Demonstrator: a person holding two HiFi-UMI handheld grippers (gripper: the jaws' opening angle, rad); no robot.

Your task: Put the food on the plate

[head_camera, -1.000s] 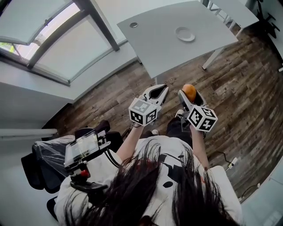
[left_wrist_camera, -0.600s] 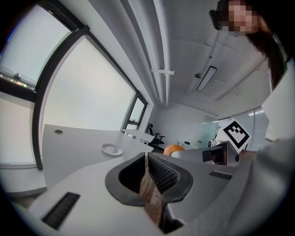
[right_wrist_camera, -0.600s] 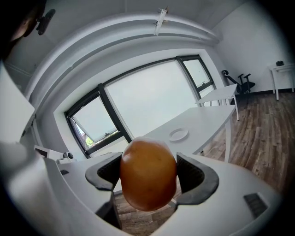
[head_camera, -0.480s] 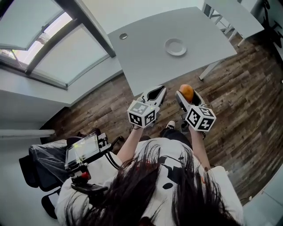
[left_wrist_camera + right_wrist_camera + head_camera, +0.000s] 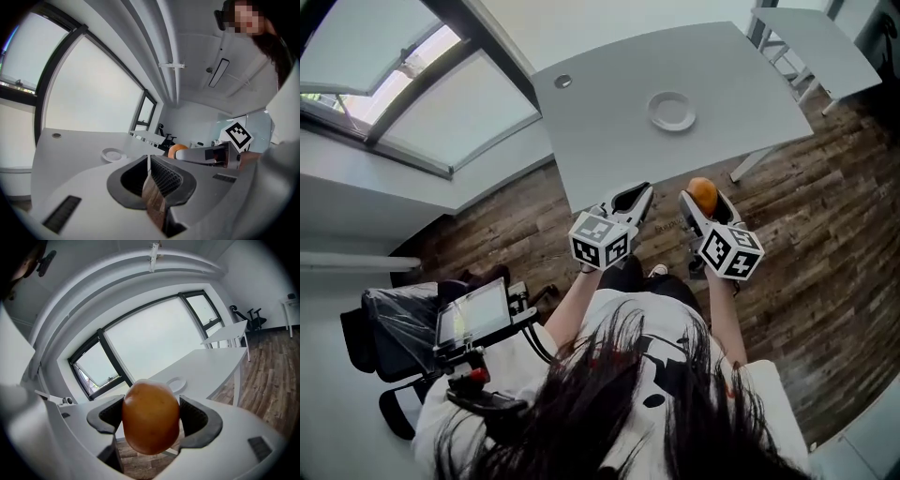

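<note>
One piece of food (image 5: pixel 151 417) is all I can count, a round orange-brown thing that could be a potato or a fruit, I honestly can't tell which. It's pinched in the right tool (image 5: pixel 701 201), with a jaw pressed against each side of it, and it's up in the air over the wooden floor, just short of the bench's near edge.

So progress-wise, I'd say the pickup is done and the delivery isn't. One white plate (image 5: pixel 671 111) sits out on the grey bench (image 5: pixel 609 122) with nothing on it, well apart from the food. What's left, as I read it, is carrying the food forward over the bench, getting it down onto the plate and letting go.

Rest of the count:
- two tools. The left tool (image 5: pixel 630 199) has its jaws pressed together with nothing between them, and it hangs just beside the right one
- one plate and one food item, no other food anywhere I can see
- one round grommet hole (image 5: pixel 563 82) in the bench, off to the left of the plate
- one more white bench (image 5: pixel 811 47) further back on the right
</note>
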